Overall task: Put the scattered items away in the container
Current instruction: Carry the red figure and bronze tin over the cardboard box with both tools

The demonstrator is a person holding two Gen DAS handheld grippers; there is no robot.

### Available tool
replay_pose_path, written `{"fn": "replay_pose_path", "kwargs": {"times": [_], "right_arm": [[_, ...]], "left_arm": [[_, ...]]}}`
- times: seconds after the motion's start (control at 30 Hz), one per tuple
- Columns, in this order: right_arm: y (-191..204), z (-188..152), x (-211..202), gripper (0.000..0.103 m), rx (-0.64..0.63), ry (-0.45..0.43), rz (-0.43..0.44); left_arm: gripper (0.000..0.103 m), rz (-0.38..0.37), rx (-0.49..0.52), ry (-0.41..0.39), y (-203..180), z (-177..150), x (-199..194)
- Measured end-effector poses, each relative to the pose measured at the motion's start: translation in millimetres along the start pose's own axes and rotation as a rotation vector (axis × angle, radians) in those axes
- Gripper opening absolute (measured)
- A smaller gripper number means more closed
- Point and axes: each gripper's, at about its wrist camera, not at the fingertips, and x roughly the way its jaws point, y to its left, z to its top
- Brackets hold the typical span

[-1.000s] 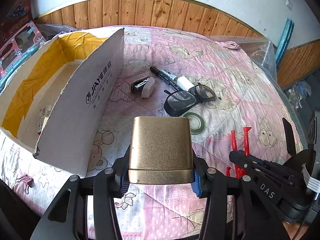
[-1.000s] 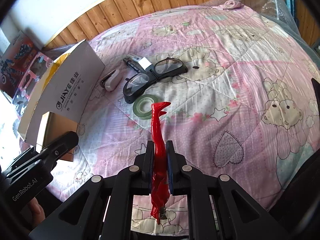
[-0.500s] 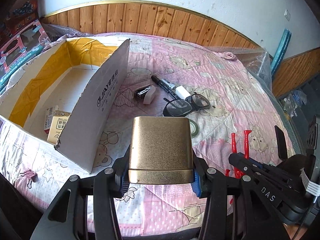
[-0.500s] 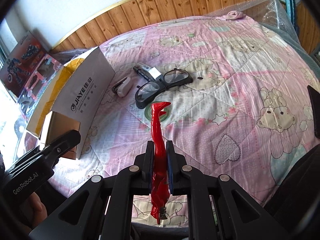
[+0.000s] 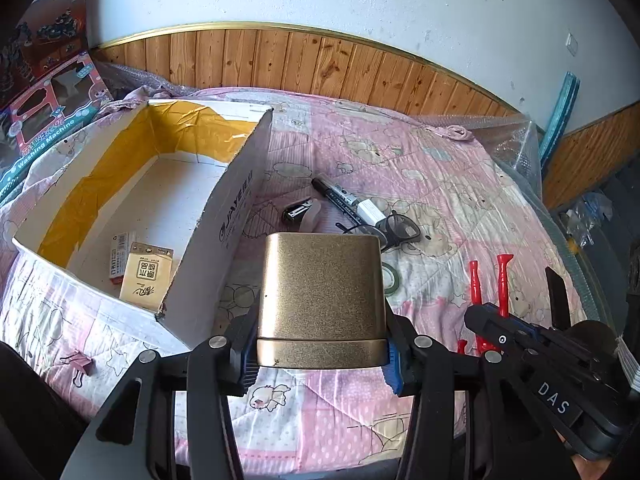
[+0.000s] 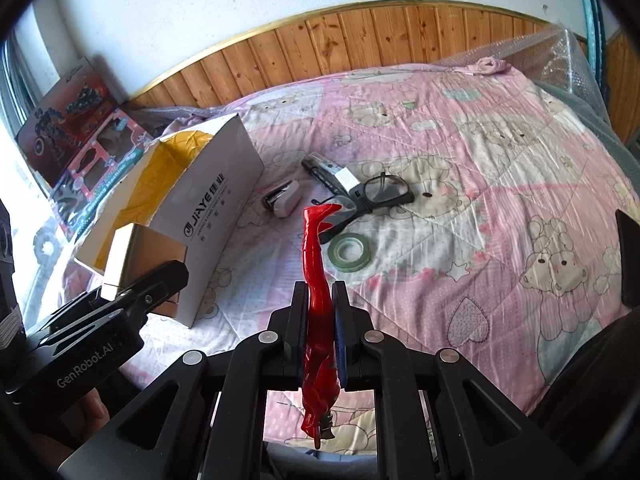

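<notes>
Your left gripper [image 5: 322, 350] is clamped on the gold box [image 5: 322, 292] at lower centre of its frame, with the open cardboard box [image 5: 236, 216] at centre left (two small packets lie inside). Your right gripper [image 6: 320, 322] is closed tight on what looks like red pliers [image 6: 316, 264]. Above them on the pink quilt [image 6: 500, 184] lie glasses [image 6: 380, 194], green tape roll [image 6: 349, 251], marker [image 6: 324, 170] and stapler [image 6: 284, 198].

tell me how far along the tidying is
Early. Done: two small packets lie in the box. In hand: left gripper is shut on a gold case, right gripper on red pliers. Left on the quilt: stapler, marker, glasses, tape, binder clip.
</notes>
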Motion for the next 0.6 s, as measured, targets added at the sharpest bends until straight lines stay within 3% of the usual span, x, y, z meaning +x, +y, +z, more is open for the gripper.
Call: {"fn": "replay_pose_path", "kwargs": {"times": [0.6], "right_arm": [[31, 16, -9, 0.012, -0.054, -0.033, 0.0]], "left_arm": [[0.049, -0.01, -0.041, -0.052, 26, 11, -24]]}}
